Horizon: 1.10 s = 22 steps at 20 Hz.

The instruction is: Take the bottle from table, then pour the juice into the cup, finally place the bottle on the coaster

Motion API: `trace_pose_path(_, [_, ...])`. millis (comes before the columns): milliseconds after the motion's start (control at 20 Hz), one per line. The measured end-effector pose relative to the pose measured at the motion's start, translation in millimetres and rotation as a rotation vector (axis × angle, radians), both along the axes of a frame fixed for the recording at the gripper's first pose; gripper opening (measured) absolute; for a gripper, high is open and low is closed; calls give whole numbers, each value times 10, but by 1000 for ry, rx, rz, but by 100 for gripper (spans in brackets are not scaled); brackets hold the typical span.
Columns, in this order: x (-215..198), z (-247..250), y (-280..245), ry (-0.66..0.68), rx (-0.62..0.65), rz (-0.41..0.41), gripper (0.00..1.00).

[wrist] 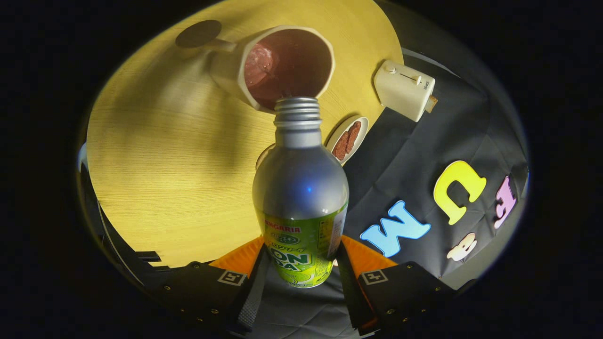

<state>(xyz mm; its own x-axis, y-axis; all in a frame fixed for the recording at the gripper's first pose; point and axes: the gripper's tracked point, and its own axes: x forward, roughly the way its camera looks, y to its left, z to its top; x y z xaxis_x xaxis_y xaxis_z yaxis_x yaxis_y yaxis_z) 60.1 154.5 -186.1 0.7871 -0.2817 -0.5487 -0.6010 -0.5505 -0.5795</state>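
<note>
One silver aluminium bottle with green label (300, 188) pinched between both fingers of gripper (301, 273) | neck axis 12 o'clock | mouth at rim of cream ceramic cup (235, 70), juice visible inside.

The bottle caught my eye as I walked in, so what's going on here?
A person's handheld gripper is shut on the bottle, one finger on each side of its labelled lower body. The uncapped bottle is tipped with its mouth at the rim of the cup, which holds dark red liquid, so pouring is under way. Beyond it on the wooden table are a plate of snacks, a toaster and a dark round coaster.
</note>
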Motion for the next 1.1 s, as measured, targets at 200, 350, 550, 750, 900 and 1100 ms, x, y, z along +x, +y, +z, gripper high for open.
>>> trace_pose_path(200, [6,-9,-26,12,-14,-17,73])
trace_pose_path(350, [38,-8,17,18,-31,-10,73])
trace_pose_path(550, [41,-16,92,22,-46,1,73])
trace_pose_path(750, [26,-8,138,36,-62,3,73])
trace_pose_path(900, [27,-17,135,41,-74,0,73])
trace_pose_path(1100, [15,-25,119,45,-70,-8,73])
